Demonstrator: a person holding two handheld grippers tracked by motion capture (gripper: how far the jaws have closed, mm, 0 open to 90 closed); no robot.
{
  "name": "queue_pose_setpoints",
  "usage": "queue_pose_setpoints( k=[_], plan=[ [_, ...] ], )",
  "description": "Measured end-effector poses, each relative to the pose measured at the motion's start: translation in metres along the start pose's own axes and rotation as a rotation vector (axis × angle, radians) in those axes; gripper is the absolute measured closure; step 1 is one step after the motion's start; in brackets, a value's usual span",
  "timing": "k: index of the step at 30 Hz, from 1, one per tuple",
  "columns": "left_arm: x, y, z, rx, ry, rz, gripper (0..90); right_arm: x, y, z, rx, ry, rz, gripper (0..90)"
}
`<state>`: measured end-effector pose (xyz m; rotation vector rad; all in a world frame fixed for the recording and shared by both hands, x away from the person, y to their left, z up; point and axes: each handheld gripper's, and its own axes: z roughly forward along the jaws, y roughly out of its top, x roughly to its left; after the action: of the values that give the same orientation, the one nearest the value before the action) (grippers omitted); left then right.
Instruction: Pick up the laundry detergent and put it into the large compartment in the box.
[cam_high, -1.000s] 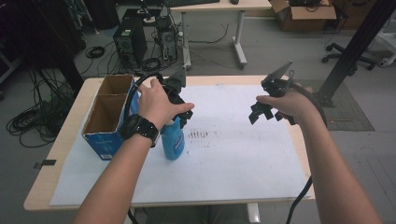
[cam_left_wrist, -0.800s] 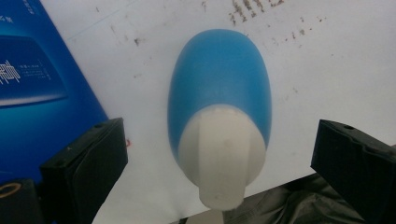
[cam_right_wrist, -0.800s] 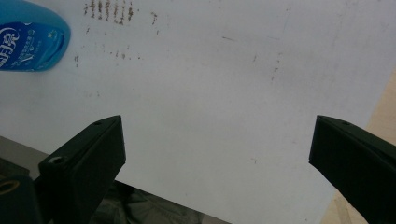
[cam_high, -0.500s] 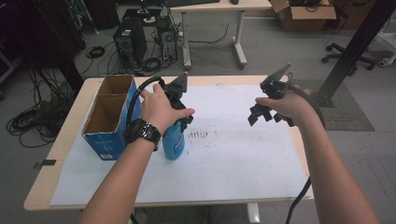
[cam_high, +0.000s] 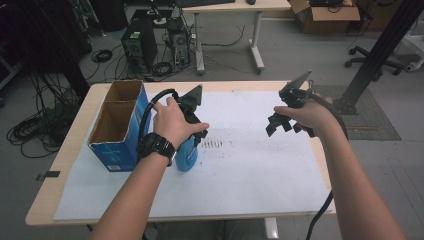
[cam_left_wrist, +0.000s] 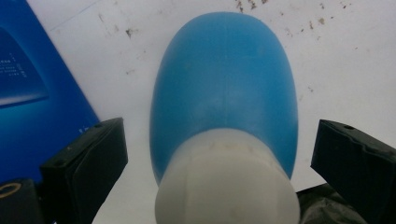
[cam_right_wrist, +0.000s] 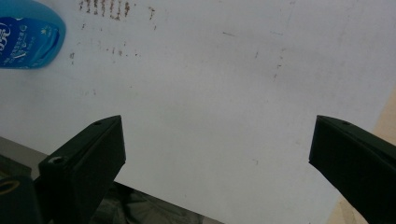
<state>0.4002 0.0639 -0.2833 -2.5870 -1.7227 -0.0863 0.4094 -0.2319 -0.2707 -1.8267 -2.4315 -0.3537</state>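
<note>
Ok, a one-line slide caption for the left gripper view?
Open left gripper straddling the white cap of an upright blue bottle, beside the blue box.

bottle (cam_high: 187, 156): 1 | box (cam_high: 116, 131): 1, compartments: 2 | sheet (cam_high: 240, 175): 1 | tongs: 2, left (cam_high: 196, 120), right (cam_high: 286, 116) | tabletop (cam_high: 45, 212): 1
</note>
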Motion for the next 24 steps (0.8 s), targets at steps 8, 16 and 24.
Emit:
queue_pose_setpoints(
  k=[8,16,24],
  plan=[
    [-0.0010,-0.0004,0.0044,-0.005,0.003,0.000,4.0,-0.0010,-0.0010,0.0021,0.001,0.002,-0.001,3.9],
    [0.0009,-0.0013,0.0037,-0.013,0.011,-0.002,9.4,0.0000,-0.0009,0.0031,0.000,0.002,-0.004,3.9],
    [0.0008,-0.0010,0.0037,-0.018,0.013,-0.002,14.4,0.0014,-0.0008,0.0039,0.003,0.004,-0.007,3.9]
  ],
)
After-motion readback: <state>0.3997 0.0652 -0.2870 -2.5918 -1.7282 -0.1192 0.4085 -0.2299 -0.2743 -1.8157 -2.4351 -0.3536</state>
